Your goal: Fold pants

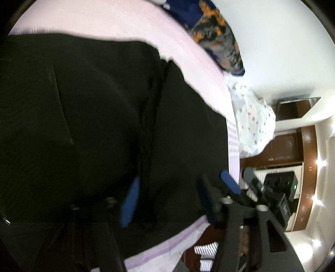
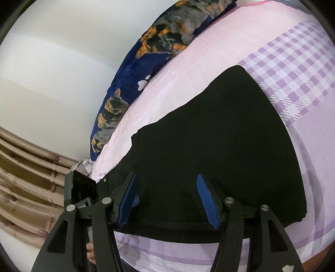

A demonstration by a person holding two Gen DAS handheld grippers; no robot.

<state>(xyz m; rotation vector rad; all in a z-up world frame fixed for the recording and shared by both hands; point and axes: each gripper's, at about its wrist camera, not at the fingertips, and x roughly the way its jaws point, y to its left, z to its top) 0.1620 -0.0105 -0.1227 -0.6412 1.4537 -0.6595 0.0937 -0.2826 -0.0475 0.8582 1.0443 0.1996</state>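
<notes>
Findings, left to right.

**Left tongs** [image 1: 168,180]: You hold them tilted down over the black pants [image 1: 83,125], which fill most of this view. The picture is blurred. The two blue pads stand apart with cloth lying flat between and beneath them, and a raised dark ridge in the fabric runs up between the fingers. I see no fold pinched, so I record these tongs as released. My judgement is that you have straddled the ridge so that a bite there would gather the thick part of the garment.

**Bed** [image 1: 104,18]: The pink sheet carries the pants. A blue pillow [image 1: 215,31] with an orange and grey print lies along the far edge, clear of the work.

**Right wrist view:** A beige curtain [image 2: 25,177] hangs at far left. Beside it the body of the left tool sits just beside the left finger of the right tongs [image 2: 167,177], so both tools work the same near edge.

**Right tongs:** The pads are spread and the near edge of the pants runs under them. The cloth looks flat and is not squeezed, so these tongs are also released. The garment stretches away to the right across the checked lilac part of the sheet.

**Assessment:** Pairing both tools on one edge suits lifting it evenly for a fold. No fold is under way yet.
</notes>
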